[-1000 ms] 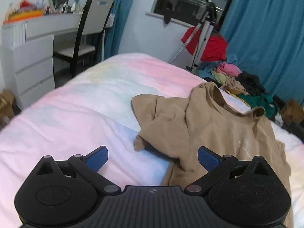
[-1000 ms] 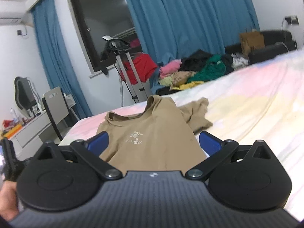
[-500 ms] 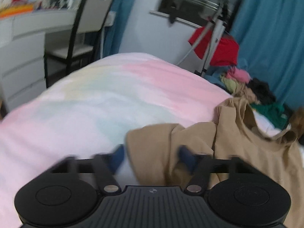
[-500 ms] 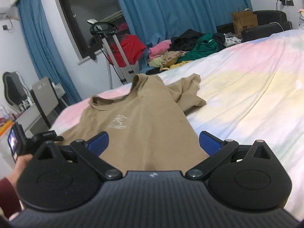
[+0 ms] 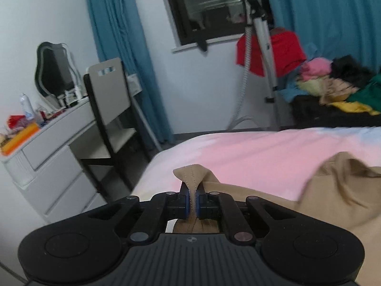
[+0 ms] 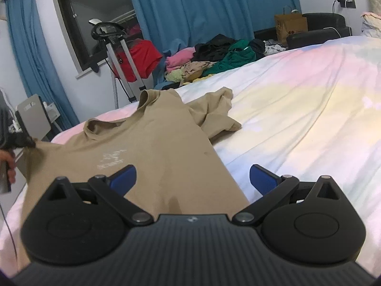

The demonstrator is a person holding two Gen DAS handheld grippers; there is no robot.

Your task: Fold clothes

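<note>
Both blue-padded fingers of the left gripper [image 5: 193,202], spread a second ago, now pinch the tan cotton T-shirt's [image 6: 154,147] sleeve on the pastel bedsheet [image 6: 297,119], readying a fold, while the right gripper [image 6: 193,178] hovers open.

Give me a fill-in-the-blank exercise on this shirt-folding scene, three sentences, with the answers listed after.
1. The left tool is shut on a fold of the ____ T-shirt.
2. The right tool hangs over the T-shirt with its jaws ____.
3. The T-shirt lies on the bed with its printed logo facing ____.

Missing words: tan; open; up
</note>
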